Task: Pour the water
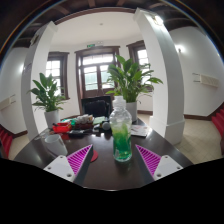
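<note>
The gripper (112, 160) sits spread wide – pink pads (79, 157) either side, not gripping anything. The clear bottle (121, 135) with green liquid low down stands upright on the dark table (105, 172), just ahead between the fingers. It looks tall and light, so an off-centre close could probably nudge it over toward the clutter (75, 125) behind.

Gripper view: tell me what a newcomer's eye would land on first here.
The clear bottle with green liquid at its bottom stands out first, upright on the dark table just ahead of the open gripper, roughly centred between its fingers and untouched. Next come the two leafy potted plants: one beyond the table's left side, one behind the bottle. Red clutter lies on the table left of the bottle.
</note>
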`<state>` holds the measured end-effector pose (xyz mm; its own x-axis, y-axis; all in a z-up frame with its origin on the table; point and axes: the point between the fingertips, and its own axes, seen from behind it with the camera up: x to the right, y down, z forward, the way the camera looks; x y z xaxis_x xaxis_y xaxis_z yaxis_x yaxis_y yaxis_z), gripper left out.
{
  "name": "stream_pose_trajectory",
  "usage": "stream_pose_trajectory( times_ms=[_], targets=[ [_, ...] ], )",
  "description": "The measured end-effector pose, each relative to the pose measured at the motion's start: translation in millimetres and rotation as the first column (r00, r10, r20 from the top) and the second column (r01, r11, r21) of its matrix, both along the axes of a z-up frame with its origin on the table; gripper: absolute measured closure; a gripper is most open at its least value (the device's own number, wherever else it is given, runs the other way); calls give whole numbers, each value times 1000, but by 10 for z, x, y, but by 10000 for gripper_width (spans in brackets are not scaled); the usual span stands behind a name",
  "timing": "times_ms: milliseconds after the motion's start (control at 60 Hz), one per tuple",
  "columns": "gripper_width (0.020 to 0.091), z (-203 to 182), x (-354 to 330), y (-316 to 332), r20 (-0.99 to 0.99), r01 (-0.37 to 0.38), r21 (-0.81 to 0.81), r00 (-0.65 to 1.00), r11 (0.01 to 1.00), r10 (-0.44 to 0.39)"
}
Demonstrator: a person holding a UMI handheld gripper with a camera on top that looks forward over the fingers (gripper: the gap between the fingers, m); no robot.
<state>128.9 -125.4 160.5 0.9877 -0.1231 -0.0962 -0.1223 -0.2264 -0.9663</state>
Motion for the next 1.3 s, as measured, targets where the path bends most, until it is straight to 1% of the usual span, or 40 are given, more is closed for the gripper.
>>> stream_pose_trajectory(
  times_ms=[133,233,333,367,400,433,450,483,500,600,683,717,733,783,883,900,933,1000,1067,1100,1117,1183,1250,1300],
  targets=[
    [249,86,166,465,64,-26,34,998,999,24],
    [249,43,194,731,104,-50,30,993,998,47],
    [248,-34,283,956,110,-40,28,993,999,36],
    [261,-55,323,1009,102,-34,28,994,999,31],
    [303,-67,350,1050,88,-37,32,995,999,34],
    [381,-67,367,1078,73,-39,45,997,998,36],
    [457,-62,377,1093,66,-38,51,997,998,35],
    [549,-69,412,1115,60,-36,57,998,998,33],
    [579,-77,430,1124,63,-36,56,997,998,33],
    [640,-164,574,1162,116,-42,63,993,997,35],
    [753,-244,654,1162,149,-44,76,988,996,33],
    [760,-288,690,1158,164,-46,79,986,996,33],
    [759,-523,805,1292,182,-45,88,983,995,29],
    [760,-658,917,1353,208,-53,89,978,995,33],
    [761,-664,881,1387,285,-51,54,958,997,34],
    [762,-489,799,1262,297,-53,36,954,998,40],
    [761,-544,813,1308,351,-51,16,936,999,42],
    [761,-412,679,1319,494,-49,-20,868,999,53],
    [761,-282,540,1384,662,-69,-56,744,996,89],
    [761,-183,520,1412,740,-89,-78,662,993,118],
    [761,-162,408,1426,779,-83,-79,617,993,114],
    [762,-34,162,1495,895,-103,-105,424,989,139],
    [763,99,-26,1547,961,-121,-132,227,984,157],
    [761,135,-246,1557,983,-121,-147,93,982,159]
  ],
)
